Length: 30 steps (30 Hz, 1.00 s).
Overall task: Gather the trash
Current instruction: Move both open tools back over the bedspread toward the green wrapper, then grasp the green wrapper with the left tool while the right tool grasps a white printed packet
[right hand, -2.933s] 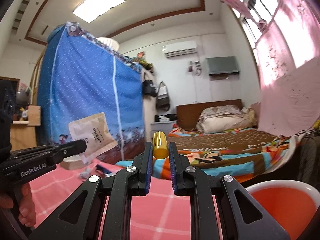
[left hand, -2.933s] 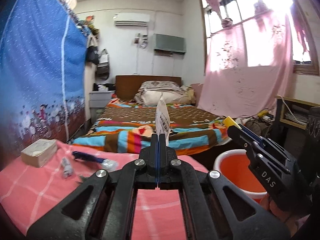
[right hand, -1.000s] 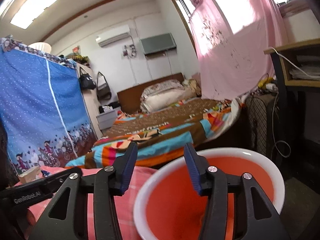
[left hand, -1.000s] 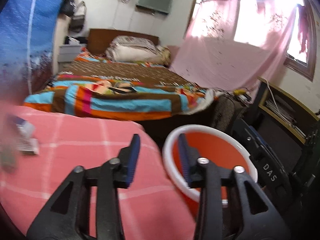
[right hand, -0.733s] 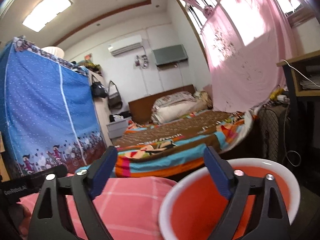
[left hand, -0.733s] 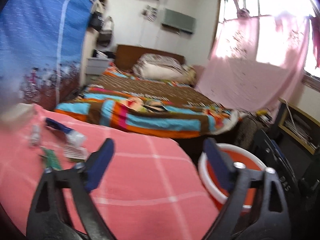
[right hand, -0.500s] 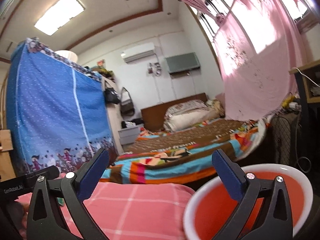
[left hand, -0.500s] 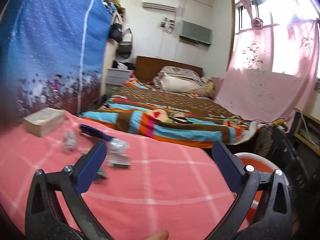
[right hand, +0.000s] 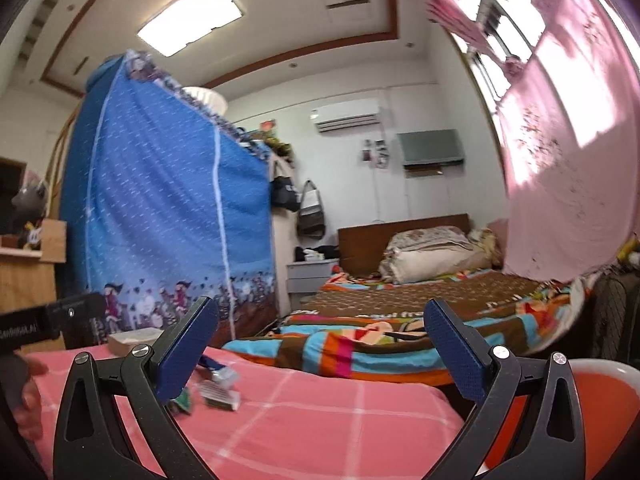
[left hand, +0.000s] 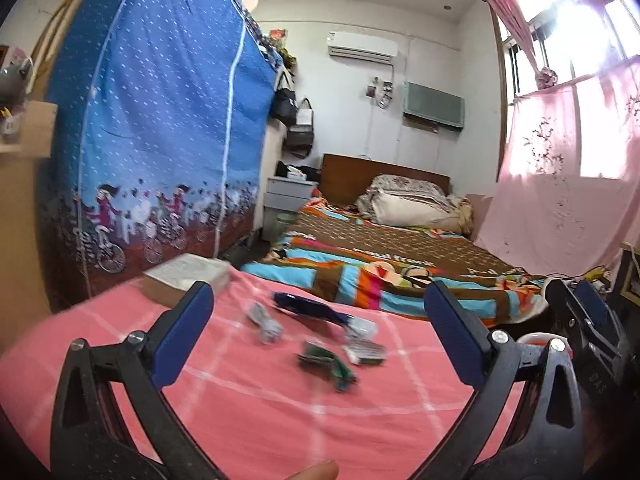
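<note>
Left gripper (left hand: 318, 330): held over the pink checked tablecloth (left hand: 248, 412), fingers spread wide, blue pads facing each other, nothing between them. The same tool shows at the left edge of the right wrist view (right hand: 48, 322); white lettering on its black body is too blurred to read there.

Right gripper (right hand: 320, 344): fingers spread wide, nothing held. In the left wrist view it appears at the right edge (left hand: 588, 332), its body marked "DAS".

Trash, all lying on the tablecloth ahead of the left gripper:
- dark blue wrapper (left hand: 308, 306), farthest from the gripper, lying flat;
- crumpled grey-white scrap (left hand: 264, 322), left of the blue wrapper;
- clear crumpled piece (left hand: 360, 328), at the blue wrapper's right end;
- small printed packet (left hand: 366, 354), just nearer than the clear piece; print unreadable;
- green packet (left hand: 326, 366), nearest the gripper, just left of the printed packet.

Bucket (right hand: 600, 412): orange inside, white rim, off the tablecloth's right edge, below the right gripper's right finger.

Cardboard box (left hand: 186, 278): at the tablecloth's far left corner, behind the left gripper's left finger.

Background beyond the tablecloth: blue wardrobe cover (left hand: 160, 140) printed with cyclists; bed (left hand: 384, 260) with striped blanket.
</note>
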### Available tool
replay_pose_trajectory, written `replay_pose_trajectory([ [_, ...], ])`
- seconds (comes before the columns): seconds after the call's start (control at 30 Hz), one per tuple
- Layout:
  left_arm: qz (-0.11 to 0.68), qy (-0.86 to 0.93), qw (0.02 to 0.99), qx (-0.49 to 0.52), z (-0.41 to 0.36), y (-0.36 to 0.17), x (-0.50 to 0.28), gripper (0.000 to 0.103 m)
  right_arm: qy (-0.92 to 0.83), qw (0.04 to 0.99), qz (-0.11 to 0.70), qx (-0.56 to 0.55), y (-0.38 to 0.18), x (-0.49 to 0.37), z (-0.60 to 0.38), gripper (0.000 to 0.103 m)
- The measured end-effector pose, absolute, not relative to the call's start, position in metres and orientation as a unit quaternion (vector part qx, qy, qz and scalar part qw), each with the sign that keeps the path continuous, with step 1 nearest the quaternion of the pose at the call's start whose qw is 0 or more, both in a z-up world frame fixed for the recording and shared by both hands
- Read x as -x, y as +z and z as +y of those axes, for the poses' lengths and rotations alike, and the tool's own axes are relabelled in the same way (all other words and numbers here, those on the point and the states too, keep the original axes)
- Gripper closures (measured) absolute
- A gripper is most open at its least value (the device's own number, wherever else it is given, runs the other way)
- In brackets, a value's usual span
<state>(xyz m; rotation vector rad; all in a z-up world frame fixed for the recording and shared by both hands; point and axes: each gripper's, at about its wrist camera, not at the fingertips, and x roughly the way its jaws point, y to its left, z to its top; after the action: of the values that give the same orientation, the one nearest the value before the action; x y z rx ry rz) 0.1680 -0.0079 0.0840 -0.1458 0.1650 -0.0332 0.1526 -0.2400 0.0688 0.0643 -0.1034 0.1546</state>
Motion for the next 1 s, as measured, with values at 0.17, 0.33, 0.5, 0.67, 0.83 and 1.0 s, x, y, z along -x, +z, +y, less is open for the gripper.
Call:
replay_pose_trajectory([
  [0.17, 0.062, 0.012, 0.996, 0.061, 0.017, 0.085, -0.172, 0.0, 0.095, 0.994, -0.048, 0.011, 0.077, -0.168, -0.205, 0.0],
  [0.33, 0.065, 0.022, 0.996, 0.065, 0.027, 0.081, -0.184, 0.0, 0.122, 0.991, -0.019, 0.046, 0.073, -0.192, -0.177, 0.0],
  [0.5, 0.124, 0.011, 0.991, 0.057, 0.024, 0.068, -0.206, 0.0, 0.147, 0.986, 0.05, 0.064, 0.061, -0.22, -0.164, 0.0],
  [0.67, 0.201, -0.008, 0.978, 0.058, 0.02, 0.053, -0.232, 0.003, 0.156, 0.98, 0.109, 0.056, 0.055, -0.239, -0.17, 0.014],
  [0.83, 0.278, -0.028, 0.957, 0.081, 0.014, 0.038, -0.256, 0.009, 0.181, 0.964, 0.19, 0.041, 0.045, -0.265, -0.174, 0.03],
  [1.0, 0.339, -0.062, 0.929, 0.137, 0.009, 0.023, -0.272, 0.02, 0.184, 0.955, 0.231, 0.032, 0.036, -0.278, -0.174, 0.038],
])
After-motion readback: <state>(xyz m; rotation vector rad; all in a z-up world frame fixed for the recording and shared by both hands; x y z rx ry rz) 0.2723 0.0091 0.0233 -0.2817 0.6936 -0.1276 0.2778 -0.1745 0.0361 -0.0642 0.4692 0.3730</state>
